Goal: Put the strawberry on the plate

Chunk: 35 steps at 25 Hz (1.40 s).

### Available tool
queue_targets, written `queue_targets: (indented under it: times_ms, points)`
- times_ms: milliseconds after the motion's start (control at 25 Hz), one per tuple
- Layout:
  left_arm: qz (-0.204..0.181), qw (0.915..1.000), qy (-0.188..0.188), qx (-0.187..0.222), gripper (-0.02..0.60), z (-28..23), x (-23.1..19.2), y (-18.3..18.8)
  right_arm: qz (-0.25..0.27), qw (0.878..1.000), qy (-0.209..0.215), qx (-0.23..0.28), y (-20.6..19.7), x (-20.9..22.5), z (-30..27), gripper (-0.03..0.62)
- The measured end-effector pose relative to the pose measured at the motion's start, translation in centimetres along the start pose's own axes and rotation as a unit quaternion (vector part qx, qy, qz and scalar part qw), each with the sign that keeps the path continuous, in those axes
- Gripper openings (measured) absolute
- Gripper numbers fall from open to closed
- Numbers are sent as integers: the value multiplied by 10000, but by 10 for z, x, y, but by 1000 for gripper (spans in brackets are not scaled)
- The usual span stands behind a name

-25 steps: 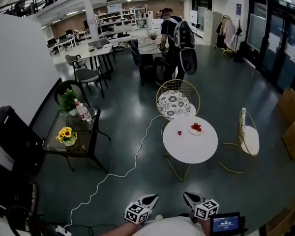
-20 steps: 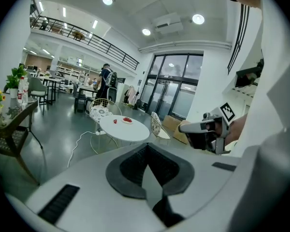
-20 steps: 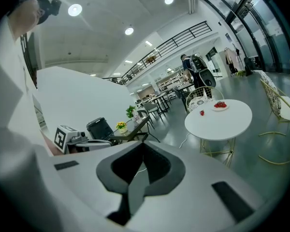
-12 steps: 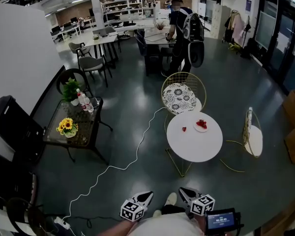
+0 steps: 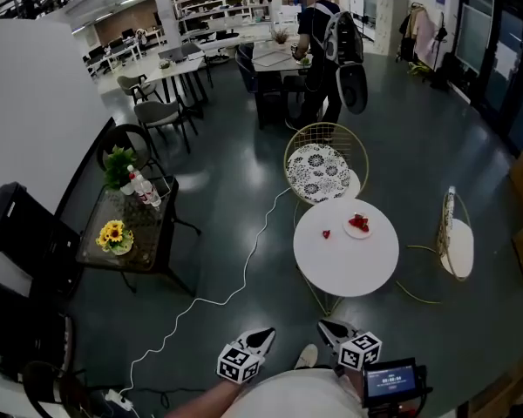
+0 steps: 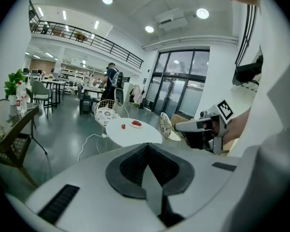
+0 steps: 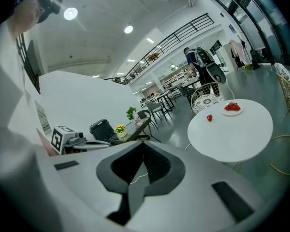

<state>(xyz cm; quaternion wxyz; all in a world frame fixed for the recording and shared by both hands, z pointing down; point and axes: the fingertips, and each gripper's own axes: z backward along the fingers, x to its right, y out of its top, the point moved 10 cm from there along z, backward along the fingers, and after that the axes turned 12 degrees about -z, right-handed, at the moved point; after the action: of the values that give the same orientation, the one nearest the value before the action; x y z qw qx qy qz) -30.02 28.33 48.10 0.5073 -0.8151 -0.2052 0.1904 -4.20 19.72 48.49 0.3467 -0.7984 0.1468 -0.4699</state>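
Observation:
A single red strawberry (image 5: 326,233) lies on the round white table (image 5: 346,264), just left of a small white plate (image 5: 358,225) that holds more strawberries. Both grippers hang low in the head view, well short of the table: the left gripper (image 5: 263,334) and the right gripper (image 5: 328,327) are shut and empty. The left gripper view shows the strawberry (image 6: 123,126) and the plate (image 6: 136,124) far beyond its shut jaws. From the right gripper view, the strawberry (image 7: 210,118) and plate (image 7: 231,108) also lie far off.
Two gold wire chairs (image 5: 325,168) (image 5: 453,244) flank the table. A glass side table (image 5: 131,229) with sunflowers and bottles stands at left, a black case (image 5: 22,242) beyond it. A white cable (image 5: 209,299) crosses the floor. A person with a backpack (image 5: 324,46) stands at the back.
The view has shifted a little toward the table, which sits slightly nearer. Both grippers stay shut and low at the bottom of the view.

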Motion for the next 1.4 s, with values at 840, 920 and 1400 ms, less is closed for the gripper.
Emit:
queue_targets:
  times_ms: [840,920,1400]
  points:
    - [-162,9997,52,-167,5,-110,-34,59,-302,9985,-259,380,62,90,11,8]
    - [-208,9995,-23,-238,5,-116,-35,61,-390,9978,-315,432,61,94,14,8]
    - [-648,9939,-792,-416,5,-201,-60,90,-753,9878,-934,988,86,131,27,8]
